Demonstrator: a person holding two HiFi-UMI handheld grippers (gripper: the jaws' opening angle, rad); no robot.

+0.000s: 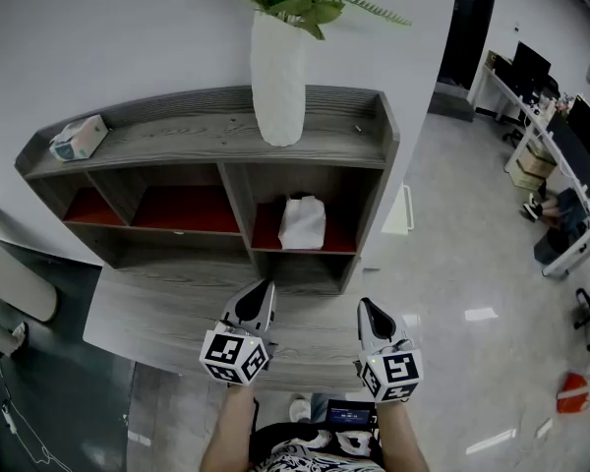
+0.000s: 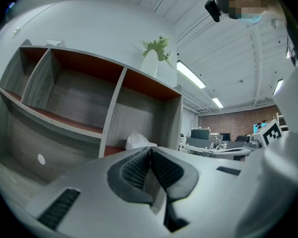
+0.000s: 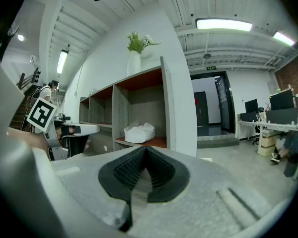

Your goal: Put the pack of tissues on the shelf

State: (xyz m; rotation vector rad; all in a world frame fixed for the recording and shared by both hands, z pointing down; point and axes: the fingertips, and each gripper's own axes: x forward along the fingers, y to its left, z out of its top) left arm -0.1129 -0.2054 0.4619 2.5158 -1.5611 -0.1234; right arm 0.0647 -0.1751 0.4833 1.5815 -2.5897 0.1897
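A white pack of tissues [image 1: 303,222] lies in the right-hand cubby of the grey wooden shelf unit [image 1: 315,151], on its red floor. The pack of tissues [image 3: 139,132] also shows in the right gripper view, and its top [image 2: 137,141] peeks over the jaws in the left gripper view. My left gripper [image 1: 264,289] is shut and empty, held in front of the shelf below the cubby. Beside it my right gripper [image 1: 366,308] is shut and empty too. Both stay apart from the pack.
A white vase with green plant [image 1: 278,67] stands on the shelf's top, and a tissue box [image 1: 80,137] sits at its left end. A lower wooden ledge [image 1: 157,313] juts out under the grippers. Office desks and chairs [image 1: 556,155] stand to the right.
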